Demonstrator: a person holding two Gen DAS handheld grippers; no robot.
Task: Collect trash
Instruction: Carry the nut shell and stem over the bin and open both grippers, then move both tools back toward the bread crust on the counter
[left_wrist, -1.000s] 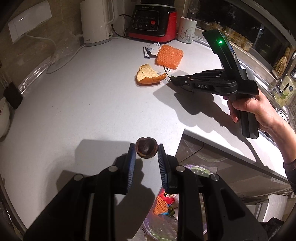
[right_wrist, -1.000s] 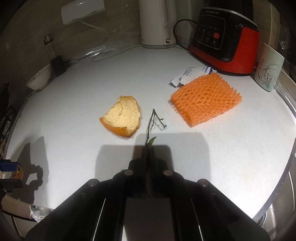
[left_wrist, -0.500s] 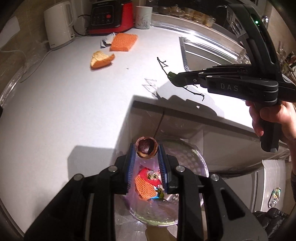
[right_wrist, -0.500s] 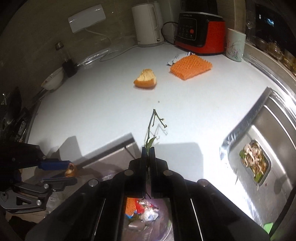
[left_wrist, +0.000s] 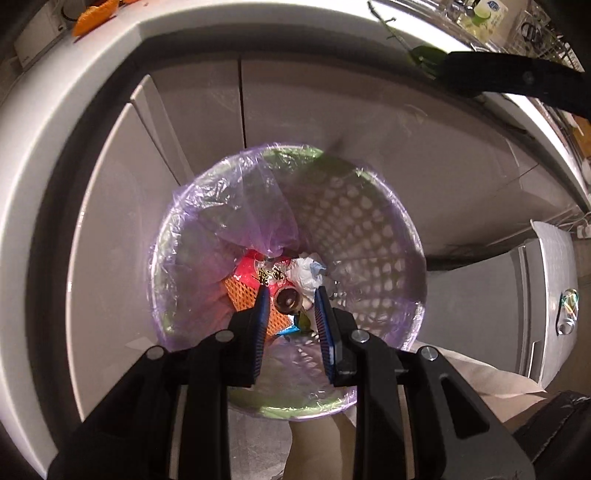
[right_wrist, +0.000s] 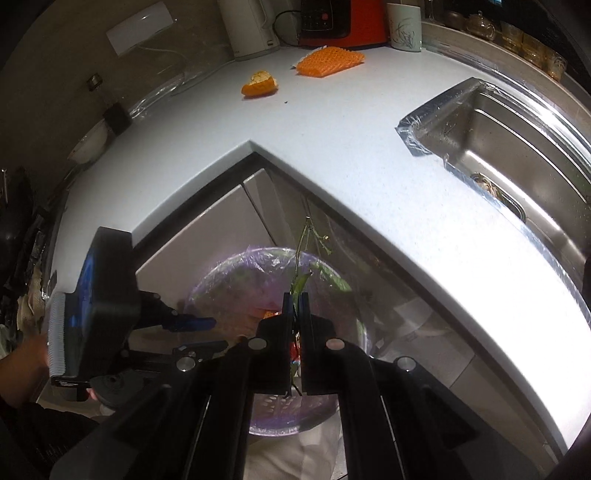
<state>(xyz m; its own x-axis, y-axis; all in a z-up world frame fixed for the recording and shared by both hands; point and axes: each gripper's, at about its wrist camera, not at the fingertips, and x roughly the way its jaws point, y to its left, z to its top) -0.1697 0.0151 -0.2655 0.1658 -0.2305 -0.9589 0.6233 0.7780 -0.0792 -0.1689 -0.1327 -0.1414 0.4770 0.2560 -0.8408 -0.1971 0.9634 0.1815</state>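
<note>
**Grippers: two.**
- The left gripper (left_wrist: 291, 295) is being held over the trash bin (left_wrist: 399, 206), pointing steeply down. Its jaws are being kept apart and its pads are pressing on nothing.
- The right gripper (right_wrist: 294, 295) is being kept clenched on the twig (right_wrist: 297, 258), above the bin's rim.

**Task items still out: three.**
- One twig with a green leaf is being gripped as noted, its bare end sticking out past the fingertips.
- One orange peel (right_wrist: 258, 83) is lying on the counter (right_wrist: 332, 147).
- One orange foam net (right_wrist: 330, 61) is lying just beyond the peel, near the back wall.

**Bin: one**, lined with one purple bag (left_wrist: 258, 206), standing on the floor against the cabinet doors (left_wrist: 314, 110).

**Bin contents being counted:**
- one brown shell (left_wrist: 288, 300), seen between the left fingertips but lower down among the trash, touching neither pad
- one second orange net (left_wrist: 240, 291)
- one red wrapper (left_wrist: 251, 269)
- one white paper wad (left_wrist: 306, 273)

**Left wrist view only:** the bin's contents are being shown clearly. The right gripper is appearing as a dark bar at the upper right.

**Right wrist view only:**
- one sink (right_wrist: 517, 147)
- one white kettle (right_wrist: 251, 29)
- one red appliance (right_wrist: 340, 18)
- one cup (right_wrist: 404, 26)
- the left gripper from the side

In this view the bin's contents are being mostly hidden by the right gripper's own body.
</note>
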